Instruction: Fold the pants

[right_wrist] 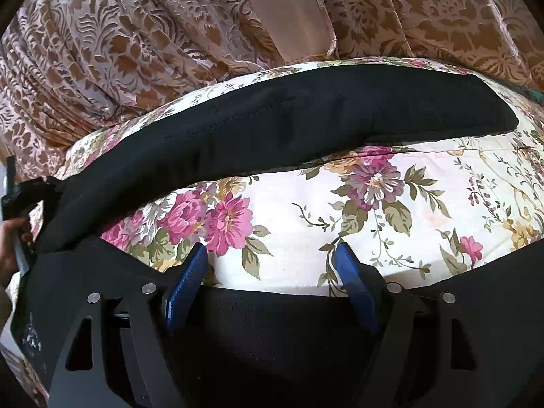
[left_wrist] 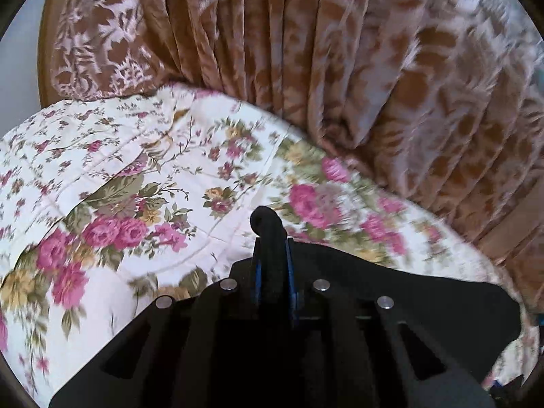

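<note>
The black pants (right_wrist: 306, 119) lie on a floral quilt (right_wrist: 306, 231). One leg stretches as a long band across the right wrist view, and another part (right_wrist: 272, 323) lies under my right gripper. The right gripper (right_wrist: 272, 258) stands open, its blue pads (right_wrist: 190, 272) wide apart over the edge of that near fabric, not pressing it. My left gripper (left_wrist: 272, 241) is shut on a pinched fold of the black pants (left_wrist: 267, 221) that sticks up between its pads. More of the cloth (left_wrist: 374, 272) spreads to its right. In the right wrist view the left gripper (right_wrist: 23, 197) shows at the left edge, at the end of the band.
A brown patterned curtain (left_wrist: 306, 51) hangs close behind the bed and meets the far edge of the quilt (left_wrist: 136, 170). A person's hand (right_wrist: 10, 238) holds the left tool at the left edge of the right wrist view.
</note>
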